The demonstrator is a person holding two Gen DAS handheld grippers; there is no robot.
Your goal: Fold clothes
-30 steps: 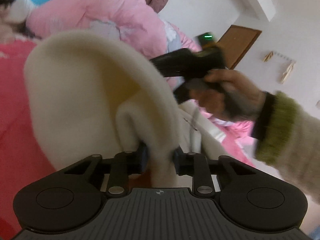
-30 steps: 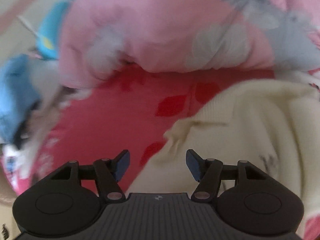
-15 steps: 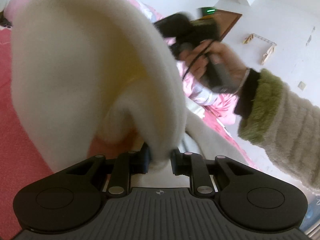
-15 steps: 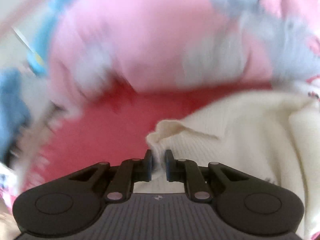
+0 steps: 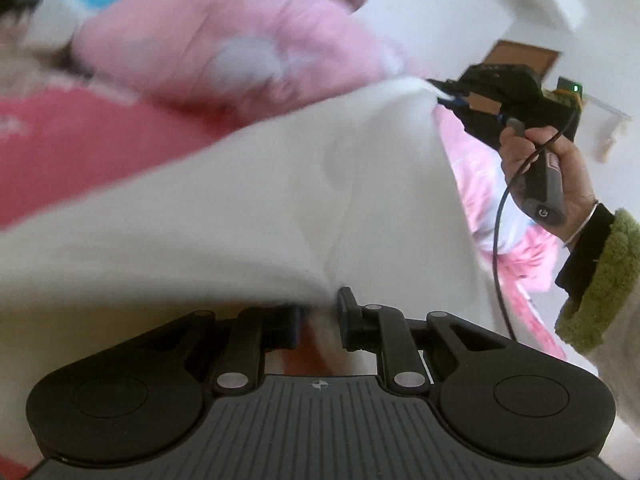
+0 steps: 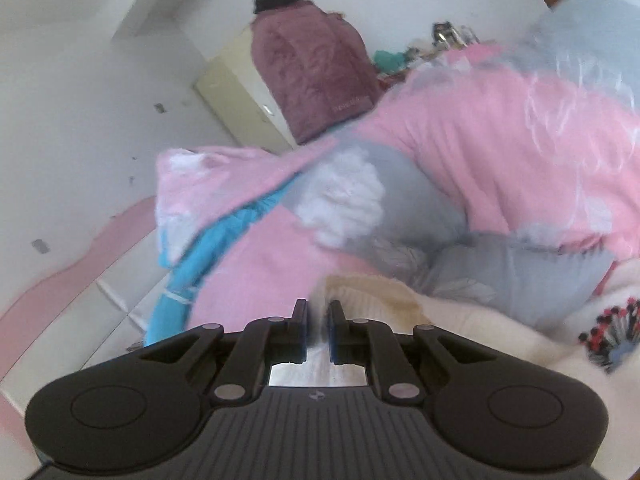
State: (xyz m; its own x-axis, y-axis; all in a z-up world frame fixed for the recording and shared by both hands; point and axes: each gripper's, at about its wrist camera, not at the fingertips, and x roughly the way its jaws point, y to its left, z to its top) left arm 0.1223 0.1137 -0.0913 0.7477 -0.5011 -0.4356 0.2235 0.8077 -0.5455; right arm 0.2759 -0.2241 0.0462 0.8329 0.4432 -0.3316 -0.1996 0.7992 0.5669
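Black ribbed left gripper body, round caps, silver screws; right gripper alike. Green fuzzy cuff, thin black cable.

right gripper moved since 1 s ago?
Yes. The right gripper was open over the red sheet; now it is shut on the cream sweater and raised, with the pink quilt lower in its view and the wall showing.

Home bedroom; pink quilt, red bedsheet
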